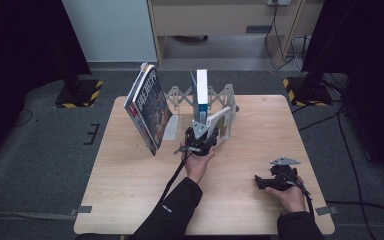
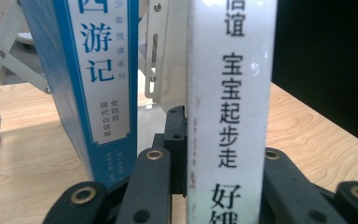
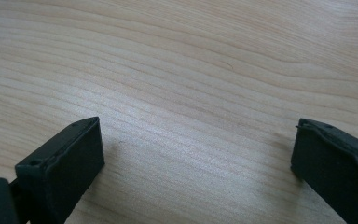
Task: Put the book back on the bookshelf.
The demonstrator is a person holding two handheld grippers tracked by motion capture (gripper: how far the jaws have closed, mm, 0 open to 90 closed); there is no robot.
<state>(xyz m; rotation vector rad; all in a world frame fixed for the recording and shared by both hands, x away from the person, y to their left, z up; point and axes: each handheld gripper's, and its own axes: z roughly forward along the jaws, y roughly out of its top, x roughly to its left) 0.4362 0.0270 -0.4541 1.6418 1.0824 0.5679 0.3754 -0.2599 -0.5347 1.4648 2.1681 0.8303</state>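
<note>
Now, on the wooden desk point(image 1: 130, 200) stands a pale folding book rack point(image 1: 177, 96) with scissor-like slats, and in it a blue-and-white book point(image 1: 200, 95) stands upright, spine toward the person. To the left, a large picture book point(image 1: 149, 107) leans tilted against the rack's left end plate, its dark cover with big white characters facing right. Right beside the upright blue book, the left gripper point(image 1: 200, 136) is clamped on a white book point(image 1: 219, 125), which tilts up and away from the hand toward the right end of the rack, close against the blue book's lower part. In the left gripper view the white book's spine point(image 2: 230, 107) rises straight up between the two black jaws, pressed on both sides, with the blue book point(image 2: 98, 88) just to its left and the rack's metal plate behind. The white spine reads 宝宝起步走 in black, with more characters cut off above and below; the blue spine shows 游记 in big blue type and small lines below, too fine to read surely. Over on the right, the right gripper point(image 1: 272, 181) rests low near the desk's front right, well apart from the books, its jaws spread wide over bare wood point(image 3: 191, 93).
</note>
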